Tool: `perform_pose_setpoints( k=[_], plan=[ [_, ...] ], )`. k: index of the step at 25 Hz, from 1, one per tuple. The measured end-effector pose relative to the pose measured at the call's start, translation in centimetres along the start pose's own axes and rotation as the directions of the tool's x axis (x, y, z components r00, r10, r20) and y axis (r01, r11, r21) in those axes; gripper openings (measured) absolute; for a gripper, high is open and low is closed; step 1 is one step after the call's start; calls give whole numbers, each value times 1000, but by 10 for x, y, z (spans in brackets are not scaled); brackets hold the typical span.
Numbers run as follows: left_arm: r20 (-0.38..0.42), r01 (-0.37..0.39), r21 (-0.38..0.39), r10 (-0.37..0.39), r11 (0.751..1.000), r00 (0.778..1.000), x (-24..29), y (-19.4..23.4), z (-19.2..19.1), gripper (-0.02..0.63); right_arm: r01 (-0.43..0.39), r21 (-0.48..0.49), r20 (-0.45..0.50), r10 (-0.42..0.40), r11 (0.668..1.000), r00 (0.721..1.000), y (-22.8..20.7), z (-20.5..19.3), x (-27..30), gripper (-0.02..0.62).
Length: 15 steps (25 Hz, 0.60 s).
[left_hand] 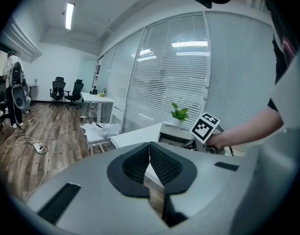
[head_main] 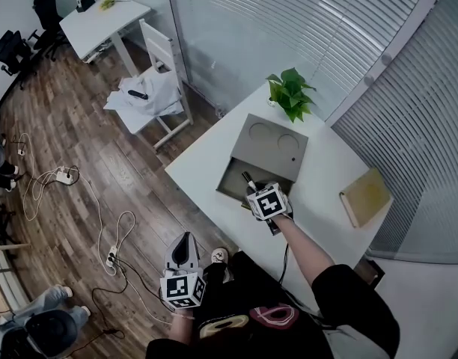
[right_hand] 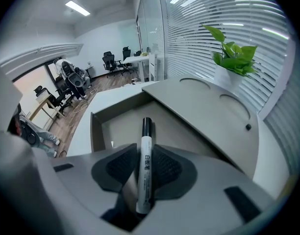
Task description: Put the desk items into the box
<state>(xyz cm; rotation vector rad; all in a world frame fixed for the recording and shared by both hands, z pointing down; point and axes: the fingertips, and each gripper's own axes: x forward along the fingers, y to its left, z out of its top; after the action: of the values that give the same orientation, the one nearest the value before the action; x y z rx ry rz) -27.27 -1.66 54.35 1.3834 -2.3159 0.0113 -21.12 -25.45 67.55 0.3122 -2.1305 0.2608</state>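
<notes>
Left tongs (left_hand: 149, 153) hang low beside the counter (head_main: 195, 172), closed on nothing. Right tongs (right_hand: 142, 155) tilt steeply down over the open box (head_main: 268, 149), slightly apart, with a marker (right_hand: 146, 131) loose between them. A book (head_main: 366, 195) lies well apart, and a plant (head_main: 291, 96) stands beyond the box.

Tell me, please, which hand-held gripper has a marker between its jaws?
The right hand-held gripper, over the box, has the marker; the left hand-held gripper has its jaws together, empty.
</notes>
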Motion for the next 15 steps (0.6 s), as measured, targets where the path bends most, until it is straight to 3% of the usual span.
perform_pose_setpoints(
  k=[7, 15],
  plan=[
    [-18, 17, -5, -18, 1000, 1000, 0, -4, -4, 18, -16, 7, 38, 16, 1000, 999, 2, 0, -6, 142],
    [-13, 80, 8, -80, 997, 997, 6, -19, 1, 18, -44, 93, 191, 26, 995, 981, 2, 17, -39, 167]
  ],
)
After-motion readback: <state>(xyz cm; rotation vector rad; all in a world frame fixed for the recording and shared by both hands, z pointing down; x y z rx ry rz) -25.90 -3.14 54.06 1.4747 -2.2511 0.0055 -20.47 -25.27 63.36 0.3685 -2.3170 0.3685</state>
